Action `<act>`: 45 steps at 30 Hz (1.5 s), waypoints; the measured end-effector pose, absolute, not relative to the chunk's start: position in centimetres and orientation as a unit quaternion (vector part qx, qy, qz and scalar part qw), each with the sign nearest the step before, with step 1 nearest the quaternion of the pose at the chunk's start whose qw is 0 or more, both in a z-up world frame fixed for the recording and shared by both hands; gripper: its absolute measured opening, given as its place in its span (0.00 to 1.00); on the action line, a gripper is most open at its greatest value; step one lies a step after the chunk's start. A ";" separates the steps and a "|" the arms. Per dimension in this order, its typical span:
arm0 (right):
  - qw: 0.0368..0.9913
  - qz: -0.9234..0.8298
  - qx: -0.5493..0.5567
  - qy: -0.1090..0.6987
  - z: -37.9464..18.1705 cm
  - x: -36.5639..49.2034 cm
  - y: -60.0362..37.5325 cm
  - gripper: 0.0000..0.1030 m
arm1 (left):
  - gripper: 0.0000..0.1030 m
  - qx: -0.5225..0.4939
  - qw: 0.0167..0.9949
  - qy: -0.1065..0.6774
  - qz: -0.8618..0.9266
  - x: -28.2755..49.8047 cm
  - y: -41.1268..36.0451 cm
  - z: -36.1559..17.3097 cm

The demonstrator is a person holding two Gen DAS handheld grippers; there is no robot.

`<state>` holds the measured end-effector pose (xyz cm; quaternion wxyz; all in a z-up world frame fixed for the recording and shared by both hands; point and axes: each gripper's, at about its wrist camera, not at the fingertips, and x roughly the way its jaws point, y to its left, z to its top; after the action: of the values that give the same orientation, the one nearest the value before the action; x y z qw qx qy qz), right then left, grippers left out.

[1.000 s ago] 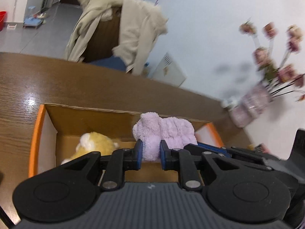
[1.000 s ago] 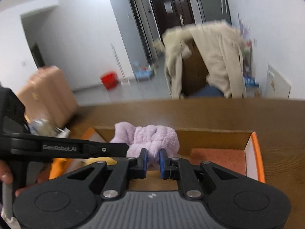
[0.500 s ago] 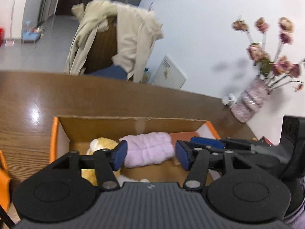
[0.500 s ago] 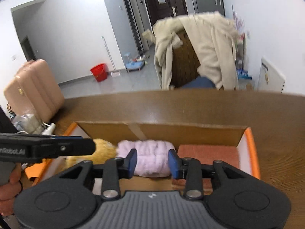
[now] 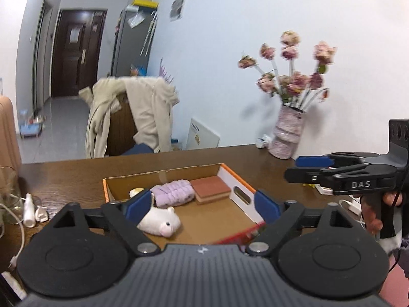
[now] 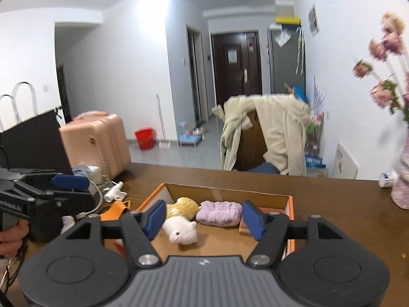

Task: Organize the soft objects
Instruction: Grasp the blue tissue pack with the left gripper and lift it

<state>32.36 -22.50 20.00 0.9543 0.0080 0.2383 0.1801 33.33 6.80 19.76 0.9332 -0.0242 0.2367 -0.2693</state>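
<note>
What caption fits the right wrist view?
Open right tongs above the cardboard box holding purple towel and plush toys.

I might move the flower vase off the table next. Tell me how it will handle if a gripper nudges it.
The flower vase looks tall and narrow with long stems spreading well above its rim, so it probably tips rather than slides. Its body looks hard, perhaps ceramic or glass, so likely breakable. It stands near the table edge by the wall.

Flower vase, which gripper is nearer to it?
Right. The right gripper hangs by the box end nearest the vase; the left gripper hangs by the opposite end. Both pairs of jaws have just been opening, empty.
</note>
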 end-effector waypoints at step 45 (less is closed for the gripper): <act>0.935 0.221 0.135 0.243 3.9 19.9 -20.8 0.47 | 0.99 -0.029 0.902 0.361 -0.233 28.0 7.0 4.6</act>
<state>19.95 -20.84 3.89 0.9350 0.1348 0.2428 0.2207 28.02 7.00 4.62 0.9025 -0.0291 0.3613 -0.2328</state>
